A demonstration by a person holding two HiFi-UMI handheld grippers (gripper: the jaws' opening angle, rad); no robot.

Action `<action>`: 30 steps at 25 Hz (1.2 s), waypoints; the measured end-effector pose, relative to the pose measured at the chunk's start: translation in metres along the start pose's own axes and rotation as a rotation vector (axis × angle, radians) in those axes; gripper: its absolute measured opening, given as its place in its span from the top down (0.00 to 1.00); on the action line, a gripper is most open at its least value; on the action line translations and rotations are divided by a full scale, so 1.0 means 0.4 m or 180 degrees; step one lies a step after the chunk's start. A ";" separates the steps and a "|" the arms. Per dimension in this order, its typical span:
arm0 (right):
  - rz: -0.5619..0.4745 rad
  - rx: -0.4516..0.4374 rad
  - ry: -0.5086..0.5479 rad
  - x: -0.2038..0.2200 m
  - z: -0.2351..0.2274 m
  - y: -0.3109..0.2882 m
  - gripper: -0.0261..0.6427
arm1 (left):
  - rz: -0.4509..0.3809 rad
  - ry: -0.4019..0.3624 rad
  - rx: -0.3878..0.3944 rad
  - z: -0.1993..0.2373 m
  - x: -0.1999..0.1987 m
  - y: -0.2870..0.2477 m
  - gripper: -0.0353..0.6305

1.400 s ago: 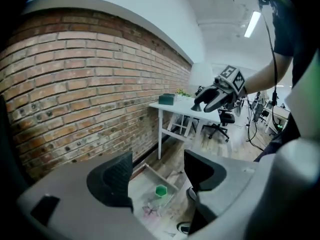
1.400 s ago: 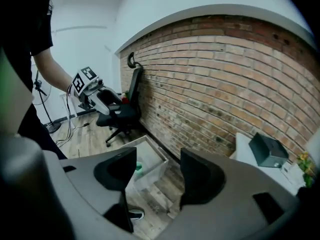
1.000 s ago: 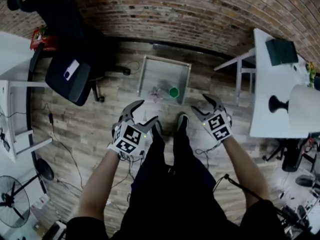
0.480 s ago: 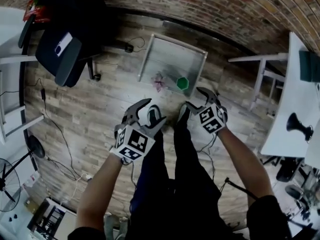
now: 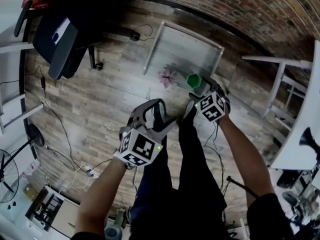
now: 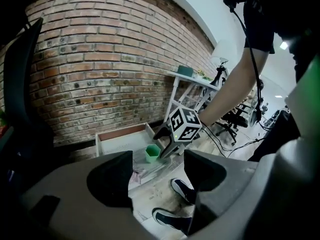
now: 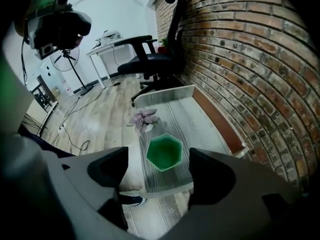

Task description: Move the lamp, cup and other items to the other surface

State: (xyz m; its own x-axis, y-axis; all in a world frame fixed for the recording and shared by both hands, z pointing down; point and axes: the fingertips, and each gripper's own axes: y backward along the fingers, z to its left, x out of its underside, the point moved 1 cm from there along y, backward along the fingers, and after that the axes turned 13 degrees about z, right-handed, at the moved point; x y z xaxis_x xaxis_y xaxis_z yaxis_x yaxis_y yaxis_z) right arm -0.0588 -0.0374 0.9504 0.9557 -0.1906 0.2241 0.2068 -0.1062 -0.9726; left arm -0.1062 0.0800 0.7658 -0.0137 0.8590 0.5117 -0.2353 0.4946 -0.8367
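Note:
A green hexagonal cup (image 5: 193, 80) stands near the front edge of a low grey table (image 5: 185, 46) on the floor, beside a small purple plant (image 5: 167, 76). My right gripper (image 5: 204, 88) hangs just above the cup (image 7: 163, 151). Its jaws have just been opening; the cup shows between them, and the pads do not touch it. The plant (image 7: 144, 118) lies a little beyond. My left gripper (image 5: 159, 115) is open and empty, lower left of the table, over the person's shoes. From it I see the cup (image 6: 152, 153) and the right gripper (image 6: 167, 146).
A black office chair (image 5: 60, 39) stands at upper left. A white desk (image 5: 300, 149) with a black lamp foot (image 5: 309, 138) is at the right edge. Cables run over the wood floor (image 5: 100, 99). A brick wall (image 5: 240, 9) backs the table. A fan (image 5: 7, 184) stands at lower left.
Both grippers have sunk toward the low table. The right one has come over the green cup and its jaws stand wider apart.

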 end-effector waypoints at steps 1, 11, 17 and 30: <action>0.0027 -0.0004 0.0010 0.005 -0.003 -0.020 0.38 | 0.0008 0.0013 -0.0002 0.002 0.006 -0.006 0.47; 0.0269 0.0077 0.0348 0.020 -0.016 -0.142 0.35 | -0.0040 0.0183 0.0102 -0.001 0.005 -0.023 0.48; 0.0285 0.0041 0.0266 0.007 -0.006 -0.119 0.48 | 0.0015 0.0187 0.0135 -0.012 0.007 -0.010 0.48; -0.0213 0.0252 -0.0220 -0.071 -0.026 0.358 0.48 | -0.0226 -0.0055 0.0168 -0.043 -0.235 0.193 0.50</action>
State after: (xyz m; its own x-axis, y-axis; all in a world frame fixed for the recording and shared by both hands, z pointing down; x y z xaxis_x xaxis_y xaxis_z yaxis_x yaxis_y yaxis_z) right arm -0.0585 -0.0576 0.8055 0.9508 -0.1178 0.2865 0.2839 -0.0387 -0.9581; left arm -0.1064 0.0399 0.6497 -0.0118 0.8195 0.5730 -0.2872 0.5461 -0.7869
